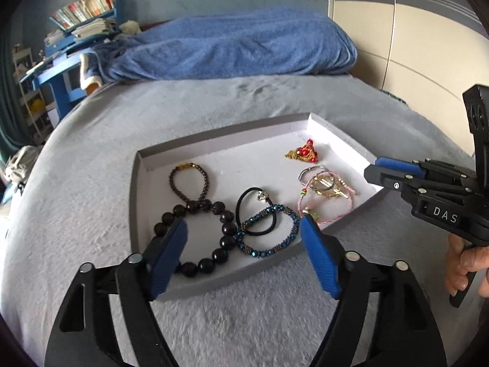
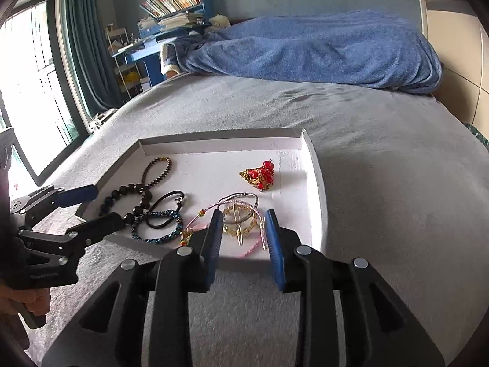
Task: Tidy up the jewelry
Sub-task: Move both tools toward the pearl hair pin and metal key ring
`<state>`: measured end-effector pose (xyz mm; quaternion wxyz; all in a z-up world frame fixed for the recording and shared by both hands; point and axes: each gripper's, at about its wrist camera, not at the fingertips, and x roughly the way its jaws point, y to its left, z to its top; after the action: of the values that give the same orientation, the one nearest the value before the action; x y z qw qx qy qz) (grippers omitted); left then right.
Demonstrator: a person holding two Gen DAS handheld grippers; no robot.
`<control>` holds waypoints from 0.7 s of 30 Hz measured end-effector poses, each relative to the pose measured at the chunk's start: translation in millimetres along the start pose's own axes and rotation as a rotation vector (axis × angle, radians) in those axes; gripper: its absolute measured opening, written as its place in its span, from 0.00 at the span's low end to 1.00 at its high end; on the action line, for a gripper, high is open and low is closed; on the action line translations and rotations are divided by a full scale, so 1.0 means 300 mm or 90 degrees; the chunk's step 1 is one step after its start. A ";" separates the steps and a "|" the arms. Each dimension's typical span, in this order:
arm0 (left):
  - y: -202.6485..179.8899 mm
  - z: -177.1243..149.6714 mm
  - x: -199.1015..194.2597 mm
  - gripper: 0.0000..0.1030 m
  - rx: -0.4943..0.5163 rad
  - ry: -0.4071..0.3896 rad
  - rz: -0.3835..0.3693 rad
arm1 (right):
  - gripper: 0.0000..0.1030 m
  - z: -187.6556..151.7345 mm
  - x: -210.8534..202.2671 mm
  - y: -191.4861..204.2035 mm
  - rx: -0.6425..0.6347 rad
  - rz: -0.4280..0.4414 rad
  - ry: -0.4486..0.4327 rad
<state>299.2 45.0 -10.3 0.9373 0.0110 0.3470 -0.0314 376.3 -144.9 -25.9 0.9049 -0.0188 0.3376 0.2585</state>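
Observation:
A shallow white tray [image 1: 214, 150] [image 2: 314, 183] lies on the grey bed. It holds a black bead bracelet [image 1: 224, 241], a dark chain bracelet [image 1: 189, 180], a blue bead bracelet [image 1: 269, 232], a black cord [image 1: 253, 211], a red and gold brooch [image 1: 302, 154] [image 2: 259, 174], and a pile of pink cord, silver bangle and gold hairpin [image 1: 324, 186] [image 2: 241, 220]. My left gripper [image 1: 244, 253] is open above the tray's near edge, empty. My right gripper [image 2: 243, 241] is open above the gold and pink pile, empty; it also shows in the left wrist view [image 1: 394, 171].
A blue blanket [image 1: 232, 46] is heaped at the far end of the grey bed [image 1: 244, 315]. A blue desk with books [image 1: 76, 24] stands at the back left. A window with green curtains [image 2: 36, 70] is to the left.

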 end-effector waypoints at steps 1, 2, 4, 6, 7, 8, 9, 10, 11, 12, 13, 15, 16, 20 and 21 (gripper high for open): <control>0.000 -0.007 -0.014 0.80 -0.003 -0.006 0.001 | 0.42 -0.009 -0.018 0.000 0.002 0.002 -0.006; -0.002 -0.014 -0.029 0.82 -0.006 -0.011 0.004 | 0.45 -0.017 -0.032 0.000 0.002 0.003 -0.010; -0.009 -0.038 -0.061 0.87 -0.012 -0.022 0.006 | 0.54 -0.040 -0.066 0.001 0.002 0.004 -0.019; -0.017 -0.069 -0.087 0.88 -0.013 -0.022 0.003 | 0.64 -0.064 -0.096 0.000 0.004 0.003 -0.026; -0.019 -0.081 -0.094 0.88 -0.014 -0.022 0.003 | 0.69 -0.078 -0.110 -0.003 0.008 0.002 -0.029; -0.021 -0.095 -0.103 0.89 -0.017 -0.021 0.004 | 0.71 -0.091 -0.123 -0.007 0.013 0.004 -0.030; -0.023 -0.111 -0.112 0.89 -0.021 -0.018 0.002 | 0.75 -0.101 -0.132 -0.010 0.017 0.005 -0.031; -0.024 -0.127 -0.119 0.90 -0.027 -0.015 0.000 | 0.78 -0.113 -0.142 -0.014 0.021 0.006 -0.032; -0.026 -0.139 -0.124 0.90 -0.032 -0.013 -0.002 | 0.79 -0.129 -0.153 -0.016 0.023 0.006 -0.031; -0.025 -0.155 -0.132 0.90 -0.038 -0.010 -0.005 | 0.83 -0.139 -0.160 -0.018 0.024 0.004 -0.031; -0.024 -0.170 -0.139 0.90 -0.042 -0.007 -0.005 | 0.86 -0.157 -0.171 -0.018 0.024 0.000 -0.031; -0.028 -0.202 -0.152 0.90 -0.051 -0.002 -0.004 | 0.89 -0.183 -0.190 -0.021 0.027 -0.001 -0.030; -0.029 -0.212 -0.156 0.91 -0.053 -0.001 -0.005 | 0.91 -0.193 -0.198 -0.022 0.027 -0.002 -0.029; -0.047 -0.261 -0.176 0.91 -0.054 0.013 -0.018 | 0.94 -0.237 -0.236 -0.025 0.021 -0.002 -0.022; -0.058 -0.275 -0.181 0.91 -0.049 0.018 -0.026 | 0.95 -0.252 -0.245 -0.027 0.019 -0.003 -0.014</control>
<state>203.3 33.9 -37.3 0.9313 -0.0313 0.3611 -0.0368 287.8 -201.1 -39.8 0.9093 -0.0033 0.3314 0.2517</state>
